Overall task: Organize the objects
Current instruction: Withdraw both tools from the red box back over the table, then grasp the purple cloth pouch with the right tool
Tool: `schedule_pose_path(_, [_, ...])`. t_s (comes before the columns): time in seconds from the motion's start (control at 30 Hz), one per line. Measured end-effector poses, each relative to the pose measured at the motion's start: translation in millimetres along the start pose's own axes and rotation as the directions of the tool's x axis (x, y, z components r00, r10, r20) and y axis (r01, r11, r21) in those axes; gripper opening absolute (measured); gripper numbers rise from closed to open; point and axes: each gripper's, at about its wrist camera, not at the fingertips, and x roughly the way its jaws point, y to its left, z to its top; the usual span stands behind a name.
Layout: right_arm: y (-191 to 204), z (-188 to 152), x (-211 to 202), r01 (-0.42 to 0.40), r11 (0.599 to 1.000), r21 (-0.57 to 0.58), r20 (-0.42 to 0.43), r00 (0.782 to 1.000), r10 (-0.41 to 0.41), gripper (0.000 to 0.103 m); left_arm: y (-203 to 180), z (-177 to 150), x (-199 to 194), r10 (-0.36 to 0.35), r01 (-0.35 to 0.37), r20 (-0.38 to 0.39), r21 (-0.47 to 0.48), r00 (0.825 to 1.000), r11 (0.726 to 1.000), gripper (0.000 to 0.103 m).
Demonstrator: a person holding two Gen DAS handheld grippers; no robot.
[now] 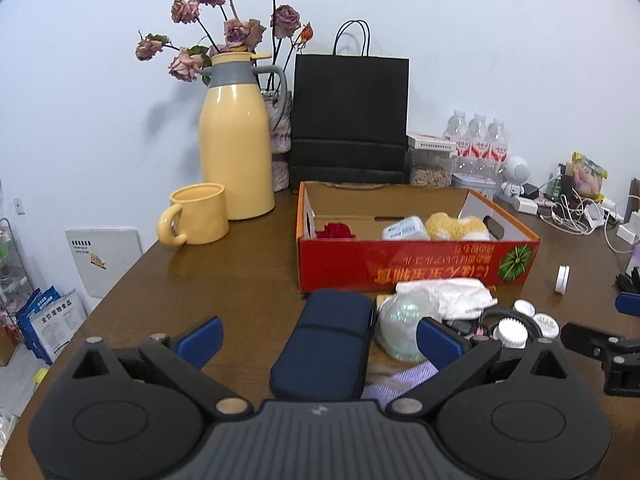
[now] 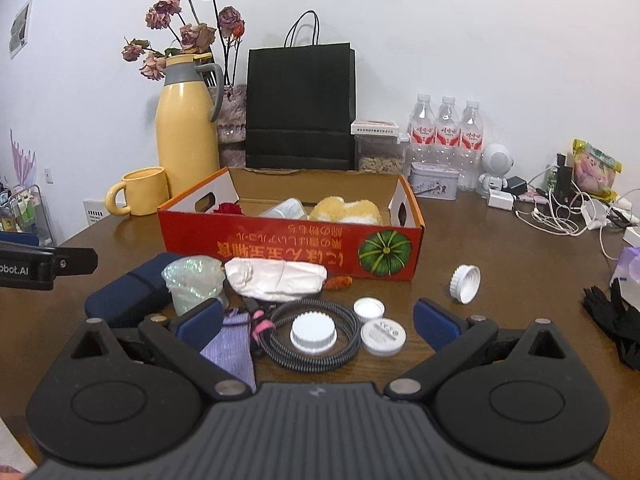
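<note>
Both the left gripper (image 1: pixel 320 338) and right gripper (image 2: pixel 316 322) gape wide, empty. The navy zipped fabric case (image 1: pixel 326 346) lies near the red cardboard box (image 2: pixel 288 246); grabbing the 3 white plastic caps (image 2: pixel 314 334) risks snagging the coiled black cable (image 2: pixel 344 322).

A: What colours show on the table (image 2: pixel 480 240)?

B: It is dark brown wood. The cardboard box (image 2: pixel 288 250) is red outside with orange lettering and a green striped pumpkin print, and plain tan inside.

A: And the things behind it?

B: A pale yellow thermos jug (image 1: pixel 234 136) with a grey collar, a matching yellow mug (image 1: pixel 198 214), a black paper bag (image 1: pixel 350 118), and dried dusty-pink roses (image 1: pixel 236 32).

A: In front?

B: A navy case (image 1: pixel 326 346), white bottle caps (image 2: pixel 314 332), a black-and-white speckled cable (image 2: pixel 320 360) and a lilac cloth (image 2: pixel 234 340).
</note>
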Motion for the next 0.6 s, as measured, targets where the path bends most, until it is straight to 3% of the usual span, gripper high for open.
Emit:
schedule_pose_path(0.33, [4,-24,-2,-0.013,1.000,0.005,-0.029,0.999,0.013,0.103,6,-40,2,-0.046,0.045,-0.071,-0.010,0.996,0.999,0.103])
schedule_pose_path(0.6, [26,-33,9,-0.059,0.998,-0.035,-0.071,0.996,0.056,0.103,11,-47,6,-0.023,0.023,-0.089,-0.002,0.996,1.000,0.103])
